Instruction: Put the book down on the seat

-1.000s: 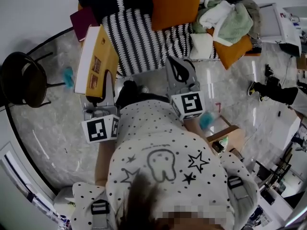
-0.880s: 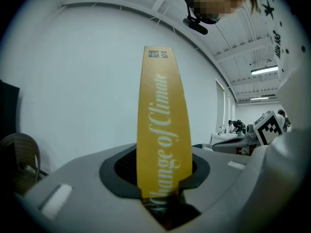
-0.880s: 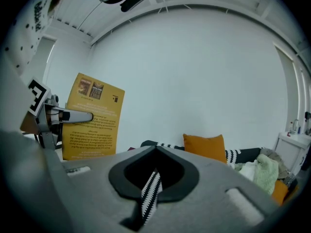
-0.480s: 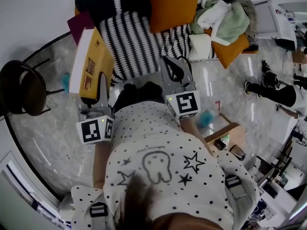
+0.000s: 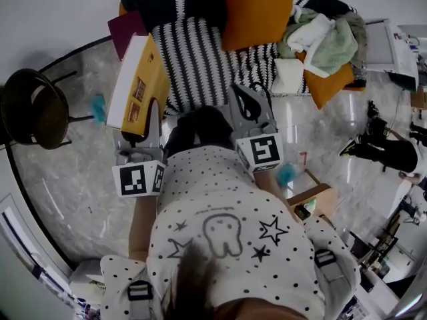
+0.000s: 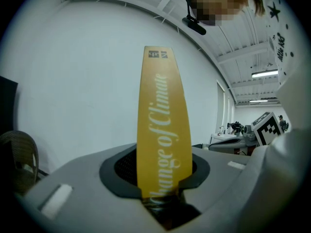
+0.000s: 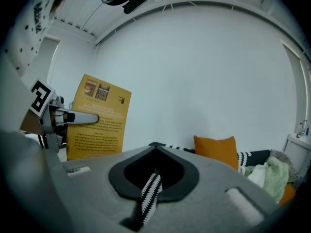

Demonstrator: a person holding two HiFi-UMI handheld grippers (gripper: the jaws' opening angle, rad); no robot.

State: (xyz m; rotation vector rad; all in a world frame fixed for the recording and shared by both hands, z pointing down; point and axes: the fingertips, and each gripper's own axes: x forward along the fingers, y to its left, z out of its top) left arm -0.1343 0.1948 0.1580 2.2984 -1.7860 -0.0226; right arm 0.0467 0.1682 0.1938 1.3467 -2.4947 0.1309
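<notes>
At the far left a dark round chair [image 5: 32, 109] stands on the glossy floor [image 5: 73, 185]. Right of it, the left claw [image 5: 141, 129] is clenched on the lower end of a yellow book [image 5: 139, 85]. It holds the book upright, its spine facing back along the claw and its white page edge turned toward the chair. The book is in the air at the left edge of the striped seat [image 5: 193, 52] and does not lie on it. Its top end comes close to a maroon book [image 5: 129, 31] resting at the sofa's left end, in the upper left of the frame.

Right of centre, the right claw [image 5: 248, 100] points at the front edge of the seat. Its jaws are drawn together to a thin slit, through which only the black-and-white cover shows, and it grasps nothing.

An orange cushion [image 5: 259, 9] leans at the back of the seat, and a heap of pale clothes [image 5: 323, 35] lies toward the upper right.
</notes>
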